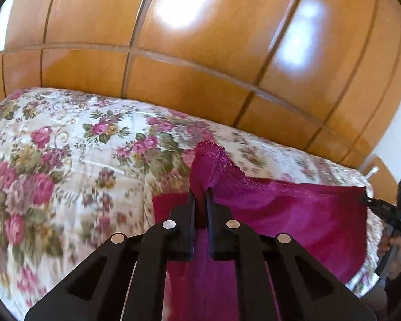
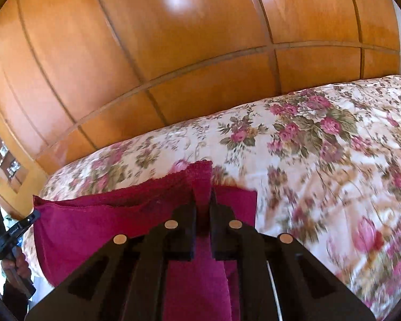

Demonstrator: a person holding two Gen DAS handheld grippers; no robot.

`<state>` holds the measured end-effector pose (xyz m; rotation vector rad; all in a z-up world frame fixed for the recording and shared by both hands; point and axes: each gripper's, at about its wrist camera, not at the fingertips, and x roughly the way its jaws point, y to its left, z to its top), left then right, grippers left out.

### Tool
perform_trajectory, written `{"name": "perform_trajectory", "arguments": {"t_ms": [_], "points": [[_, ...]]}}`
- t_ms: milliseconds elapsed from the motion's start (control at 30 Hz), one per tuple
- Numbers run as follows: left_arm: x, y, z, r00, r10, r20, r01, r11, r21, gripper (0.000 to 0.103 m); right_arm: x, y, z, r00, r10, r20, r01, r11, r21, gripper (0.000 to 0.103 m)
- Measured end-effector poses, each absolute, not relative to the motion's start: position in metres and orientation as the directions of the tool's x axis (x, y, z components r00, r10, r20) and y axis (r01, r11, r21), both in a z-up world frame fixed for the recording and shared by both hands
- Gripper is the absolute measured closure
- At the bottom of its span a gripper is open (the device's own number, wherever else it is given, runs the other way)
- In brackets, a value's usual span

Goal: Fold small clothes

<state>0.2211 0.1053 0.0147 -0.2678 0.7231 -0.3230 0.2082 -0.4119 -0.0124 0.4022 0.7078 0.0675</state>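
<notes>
A small magenta garment [image 1: 294, 214] with a lace-trimmed edge hangs stretched in the air above the bed. My left gripper [image 1: 201, 195] is shut on one top corner of it. My right gripper [image 2: 202, 196] is shut on the other top corner of the garment [image 2: 107, 219]. The cloth spans between both grippers and drapes down below them. The right gripper shows at the far right of the left wrist view [image 1: 371, 200], and the left gripper at the far left of the right wrist view [image 2: 33, 216].
A bed with a floral white and pink cover [image 1: 66, 160] lies under the garment and also shows in the right wrist view [image 2: 320, 160]. A glossy wooden wardrobe [image 1: 200, 53] stands close behind the bed. A shelf unit [image 2: 2, 155] is at the left.
</notes>
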Motion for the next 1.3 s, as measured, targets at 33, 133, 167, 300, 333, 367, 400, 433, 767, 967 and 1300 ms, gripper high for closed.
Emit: {"name": "perform_trajectory", "arguments": {"t_ms": [33,133,167,300,333,367,400,433,767,967,1300], "points": [[0.231,0.104,0.01,0.697,-0.373,-0.612,0.184,0.919,-0.349,0.097,0.222,-0.413,-0.019,0.753,0.19,-0.63,0.089,0.919,0.383,0.097],[0.268,0.094,-0.016,0.668,-0.316,-0.674,0.126,0.94,-0.316,0.097,0.256,-0.411,-0.044,0.713,0.168,-0.681,0.126,0.924,0.361,0.097],[0.275,0.092,-0.024,0.66,-0.295,-0.691,0.112,0.948,-0.298,0.097,0.265,-0.41,-0.054,0.693,0.162,-0.703,0.141,0.925,0.353,0.097],[0.301,0.079,-0.067,0.581,-0.231,-0.78,0.07,0.97,-0.235,0.097,0.288,-0.407,-0.097,0.615,0.131,-0.778,0.176,0.938,0.297,0.096],[0.305,0.077,-0.077,0.557,-0.227,-0.799,0.07,0.971,-0.228,0.096,0.288,-0.407,-0.102,0.614,0.136,-0.778,0.171,0.939,0.299,0.096],[0.305,0.077,-0.08,0.558,-0.228,-0.798,0.067,0.971,-0.23,0.095,0.287,-0.408,-0.103,0.617,0.14,-0.774,0.169,0.937,0.305,0.095],[0.305,0.078,-0.079,0.561,-0.231,-0.795,0.064,0.97,-0.236,0.095,0.285,-0.409,-0.101,0.617,0.144,-0.773,0.171,0.935,0.312,0.091],[0.303,0.08,-0.076,0.563,-0.226,-0.795,0.058,0.97,-0.235,0.092,0.281,-0.412,-0.099,0.617,0.157,-0.772,0.167,0.931,0.323,0.08],[0.228,0.124,-0.051,0.624,-0.273,-0.733,0.025,0.943,-0.33,0.057,0.168,-0.427,-0.073,0.635,0.303,-0.711,0.048,0.903,0.428,0.06],[0.158,0.139,-0.059,0.6,-0.358,-0.715,0.075,0.916,-0.395,0.057,0.095,-0.419,-0.081,0.589,0.383,-0.712,-0.01,0.884,0.467,0.057],[0.107,0.12,-0.074,0.597,-0.247,-0.763,0.119,0.968,-0.22,0.051,0.068,-0.402,-0.089,0.585,0.26,-0.768,-0.003,0.948,0.318,0.096]]}}
